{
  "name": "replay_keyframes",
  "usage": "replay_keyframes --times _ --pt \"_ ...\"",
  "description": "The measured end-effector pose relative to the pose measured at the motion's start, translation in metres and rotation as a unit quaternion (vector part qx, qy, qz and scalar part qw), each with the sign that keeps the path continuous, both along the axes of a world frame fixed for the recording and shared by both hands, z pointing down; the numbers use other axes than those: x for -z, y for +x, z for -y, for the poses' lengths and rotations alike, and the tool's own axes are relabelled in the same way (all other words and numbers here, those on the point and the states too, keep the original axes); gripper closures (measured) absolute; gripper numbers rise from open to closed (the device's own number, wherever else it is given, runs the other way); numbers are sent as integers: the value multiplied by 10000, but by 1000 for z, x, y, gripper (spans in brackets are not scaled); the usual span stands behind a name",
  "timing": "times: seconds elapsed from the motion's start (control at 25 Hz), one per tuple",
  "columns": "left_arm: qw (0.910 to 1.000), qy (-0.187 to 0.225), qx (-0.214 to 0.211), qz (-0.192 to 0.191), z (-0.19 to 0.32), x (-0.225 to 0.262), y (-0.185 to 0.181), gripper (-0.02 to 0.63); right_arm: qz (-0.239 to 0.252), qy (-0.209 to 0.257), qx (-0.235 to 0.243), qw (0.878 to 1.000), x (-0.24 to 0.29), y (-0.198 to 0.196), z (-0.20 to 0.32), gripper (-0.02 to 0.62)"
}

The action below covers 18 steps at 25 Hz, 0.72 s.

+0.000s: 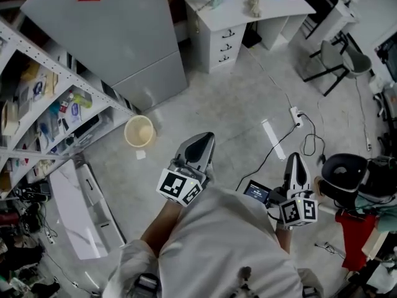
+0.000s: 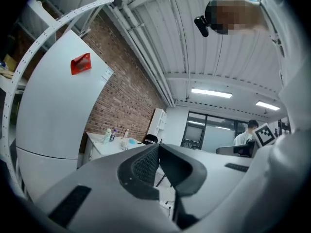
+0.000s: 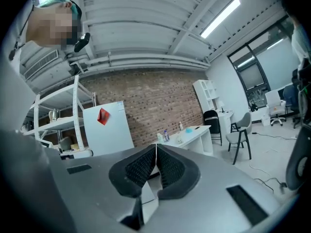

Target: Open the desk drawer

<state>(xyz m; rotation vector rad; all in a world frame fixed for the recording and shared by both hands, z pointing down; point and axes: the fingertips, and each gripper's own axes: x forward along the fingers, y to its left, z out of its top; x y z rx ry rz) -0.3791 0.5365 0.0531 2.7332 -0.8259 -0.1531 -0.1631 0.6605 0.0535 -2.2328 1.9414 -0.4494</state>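
Nothing opened yet: white bench (image 1: pixel 236 14) at 12 o'clock, well apart, its white handled drawers (image 1: pixel 226 45) look shut; grey left gripper (image 1: pixel 201 144) and grey right gripper (image 1: pixel 296 161) both pinched together, empty.

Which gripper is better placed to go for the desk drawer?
Left, marginally. Both are shut, empty and far from the white desk's drawer stack, but the left gripper sits nearer and more in line with its front than the right gripper.
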Motion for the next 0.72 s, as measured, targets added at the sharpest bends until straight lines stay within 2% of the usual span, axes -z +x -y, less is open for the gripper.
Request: replay_keyframes --times 0.12,0.28,0.56,0.72 --pt "9998 52 -178 -42 33 4 14 597 8 77 -72 9999 0 8 32 568" --pt "9993 137 -337 116 69 1 26 598 123 123 -148 9997 0 12 63 568" --pt "9996 -54 -257 131 106 -3 44 598 163 -53 -243 9996 -5 45 100 568" --pt "9997 -179 -105 162 124 -10 61 597 181 -42 -120 9998 -10 70 132 568"
